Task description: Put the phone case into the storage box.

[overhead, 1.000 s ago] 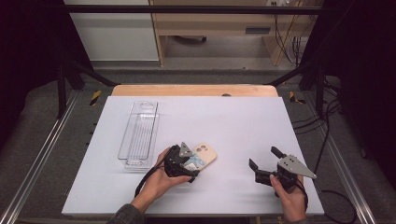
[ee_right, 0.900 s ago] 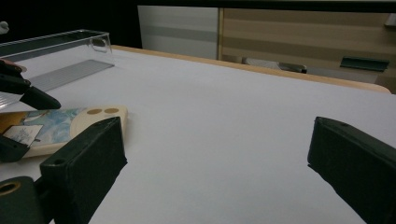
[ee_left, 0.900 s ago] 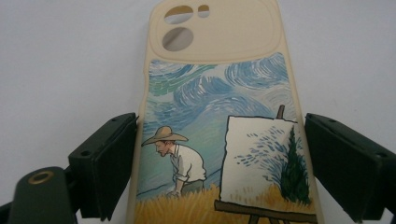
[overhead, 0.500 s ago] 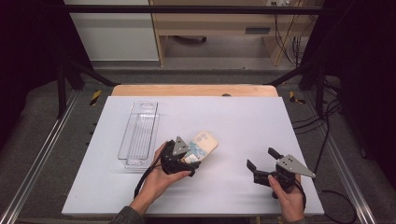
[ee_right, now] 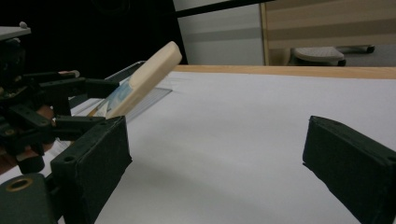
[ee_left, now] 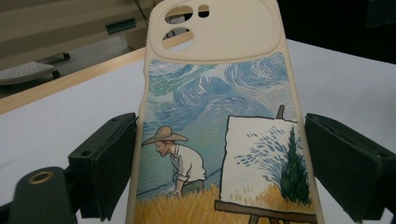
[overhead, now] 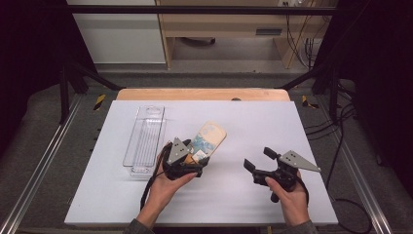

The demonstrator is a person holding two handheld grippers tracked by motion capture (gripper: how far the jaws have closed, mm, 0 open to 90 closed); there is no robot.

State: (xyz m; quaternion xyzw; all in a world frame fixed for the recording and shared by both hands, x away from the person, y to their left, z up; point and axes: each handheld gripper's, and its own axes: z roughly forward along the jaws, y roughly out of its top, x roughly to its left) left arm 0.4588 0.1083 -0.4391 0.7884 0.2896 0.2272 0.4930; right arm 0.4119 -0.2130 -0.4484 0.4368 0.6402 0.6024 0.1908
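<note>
A cream phone case [overhead: 210, 135] with a painted scene of a man in a straw hat at an easel is held off the white table [overhead: 253, 122], its camera end tilted up and away. My left gripper [overhead: 195, 157] is shut on its lower part, with a jaw on each long edge of the phone case [ee_left: 210, 116]. The right gripper view shows the phone case [ee_right: 149, 70] slanting upward at the left. My right gripper [overhead: 258, 158] hovers open at the table's right front, nothing between its jaws.
A clear plastic tray [overhead: 144, 139] lies lengthwise just left of my left hand. A wooden strip [overhead: 202, 94] runs along the table's far edge. Metal rails [overhead: 46, 151] flank the table on both sides.
The left gripper has raised the phone case off the table and tipped its far end upward. The right gripper has hardly moved.
</note>
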